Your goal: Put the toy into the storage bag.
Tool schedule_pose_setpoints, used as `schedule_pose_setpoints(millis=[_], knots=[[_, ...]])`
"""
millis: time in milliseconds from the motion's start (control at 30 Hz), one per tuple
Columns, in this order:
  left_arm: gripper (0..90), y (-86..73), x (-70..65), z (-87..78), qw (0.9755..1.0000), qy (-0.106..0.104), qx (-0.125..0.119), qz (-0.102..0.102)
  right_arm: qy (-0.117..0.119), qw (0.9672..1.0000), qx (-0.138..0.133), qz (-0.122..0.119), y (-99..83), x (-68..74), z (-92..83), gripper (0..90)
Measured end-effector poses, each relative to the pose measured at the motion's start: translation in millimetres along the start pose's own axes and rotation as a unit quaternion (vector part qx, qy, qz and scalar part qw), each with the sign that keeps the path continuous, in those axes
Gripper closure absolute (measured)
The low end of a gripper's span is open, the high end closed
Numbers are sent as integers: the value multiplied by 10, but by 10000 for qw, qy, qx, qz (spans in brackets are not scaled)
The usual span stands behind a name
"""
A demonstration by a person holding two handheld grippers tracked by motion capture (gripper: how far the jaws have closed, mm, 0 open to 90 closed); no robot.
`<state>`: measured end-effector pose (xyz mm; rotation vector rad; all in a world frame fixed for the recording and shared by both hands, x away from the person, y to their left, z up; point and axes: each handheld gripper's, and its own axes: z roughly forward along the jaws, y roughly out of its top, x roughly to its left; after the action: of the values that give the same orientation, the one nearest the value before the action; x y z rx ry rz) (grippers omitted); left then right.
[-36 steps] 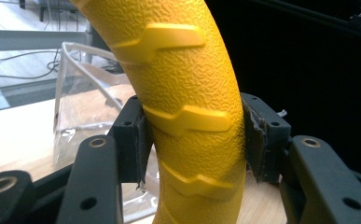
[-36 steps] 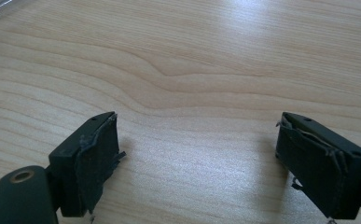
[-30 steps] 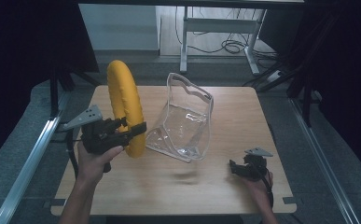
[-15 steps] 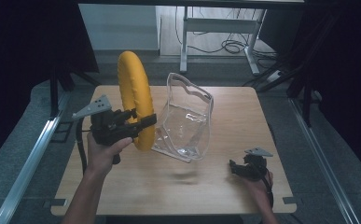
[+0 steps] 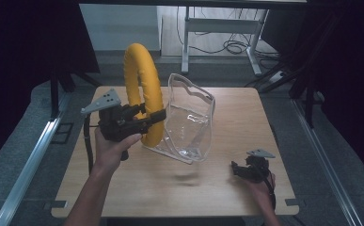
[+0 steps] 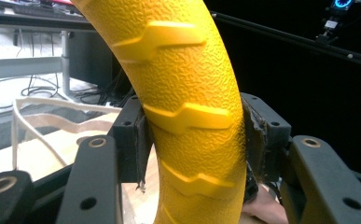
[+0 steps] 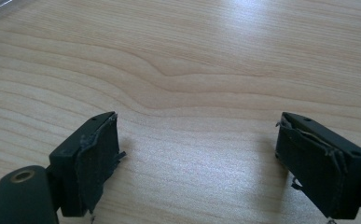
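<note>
Left gripper (image 5: 146,118) is clamped on a yellow textured ring (image 5: 142,89), jaws pressed against both sides of its lower arc; the ring is held upright above the left half of the wooden table (image 5: 226,188), lifted off the surface. In the left gripper view the ring (image 6: 187,112) shows a pebbled skin with raised zigzag ridges, and the jaw pads grip it on either side. Just right of the ring, touching or nearly touching it, stands a clear plastic pouch (image 5: 189,120) with its mouth open at the top and its base on the table. Right gripper (image 5: 238,170) rests low near the table's front right corner, well apart from the pouch; its jaws are spread wide with nothing between them, bare wood grain (image 7: 192,84) beneath
</note>
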<state>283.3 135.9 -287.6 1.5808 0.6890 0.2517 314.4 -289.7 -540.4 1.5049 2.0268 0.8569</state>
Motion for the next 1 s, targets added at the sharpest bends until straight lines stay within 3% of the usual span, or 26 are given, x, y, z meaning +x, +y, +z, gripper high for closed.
schedule_pose_setpoints(millis=[667,1000], knots=[[482,206,-268,357,9988,-340,68,344,-5,10000,-4,11,0,1,0,135],[482,240,-329,463,9981,-440,75,416,-4,10000,2,14,1,1,-2,135]])
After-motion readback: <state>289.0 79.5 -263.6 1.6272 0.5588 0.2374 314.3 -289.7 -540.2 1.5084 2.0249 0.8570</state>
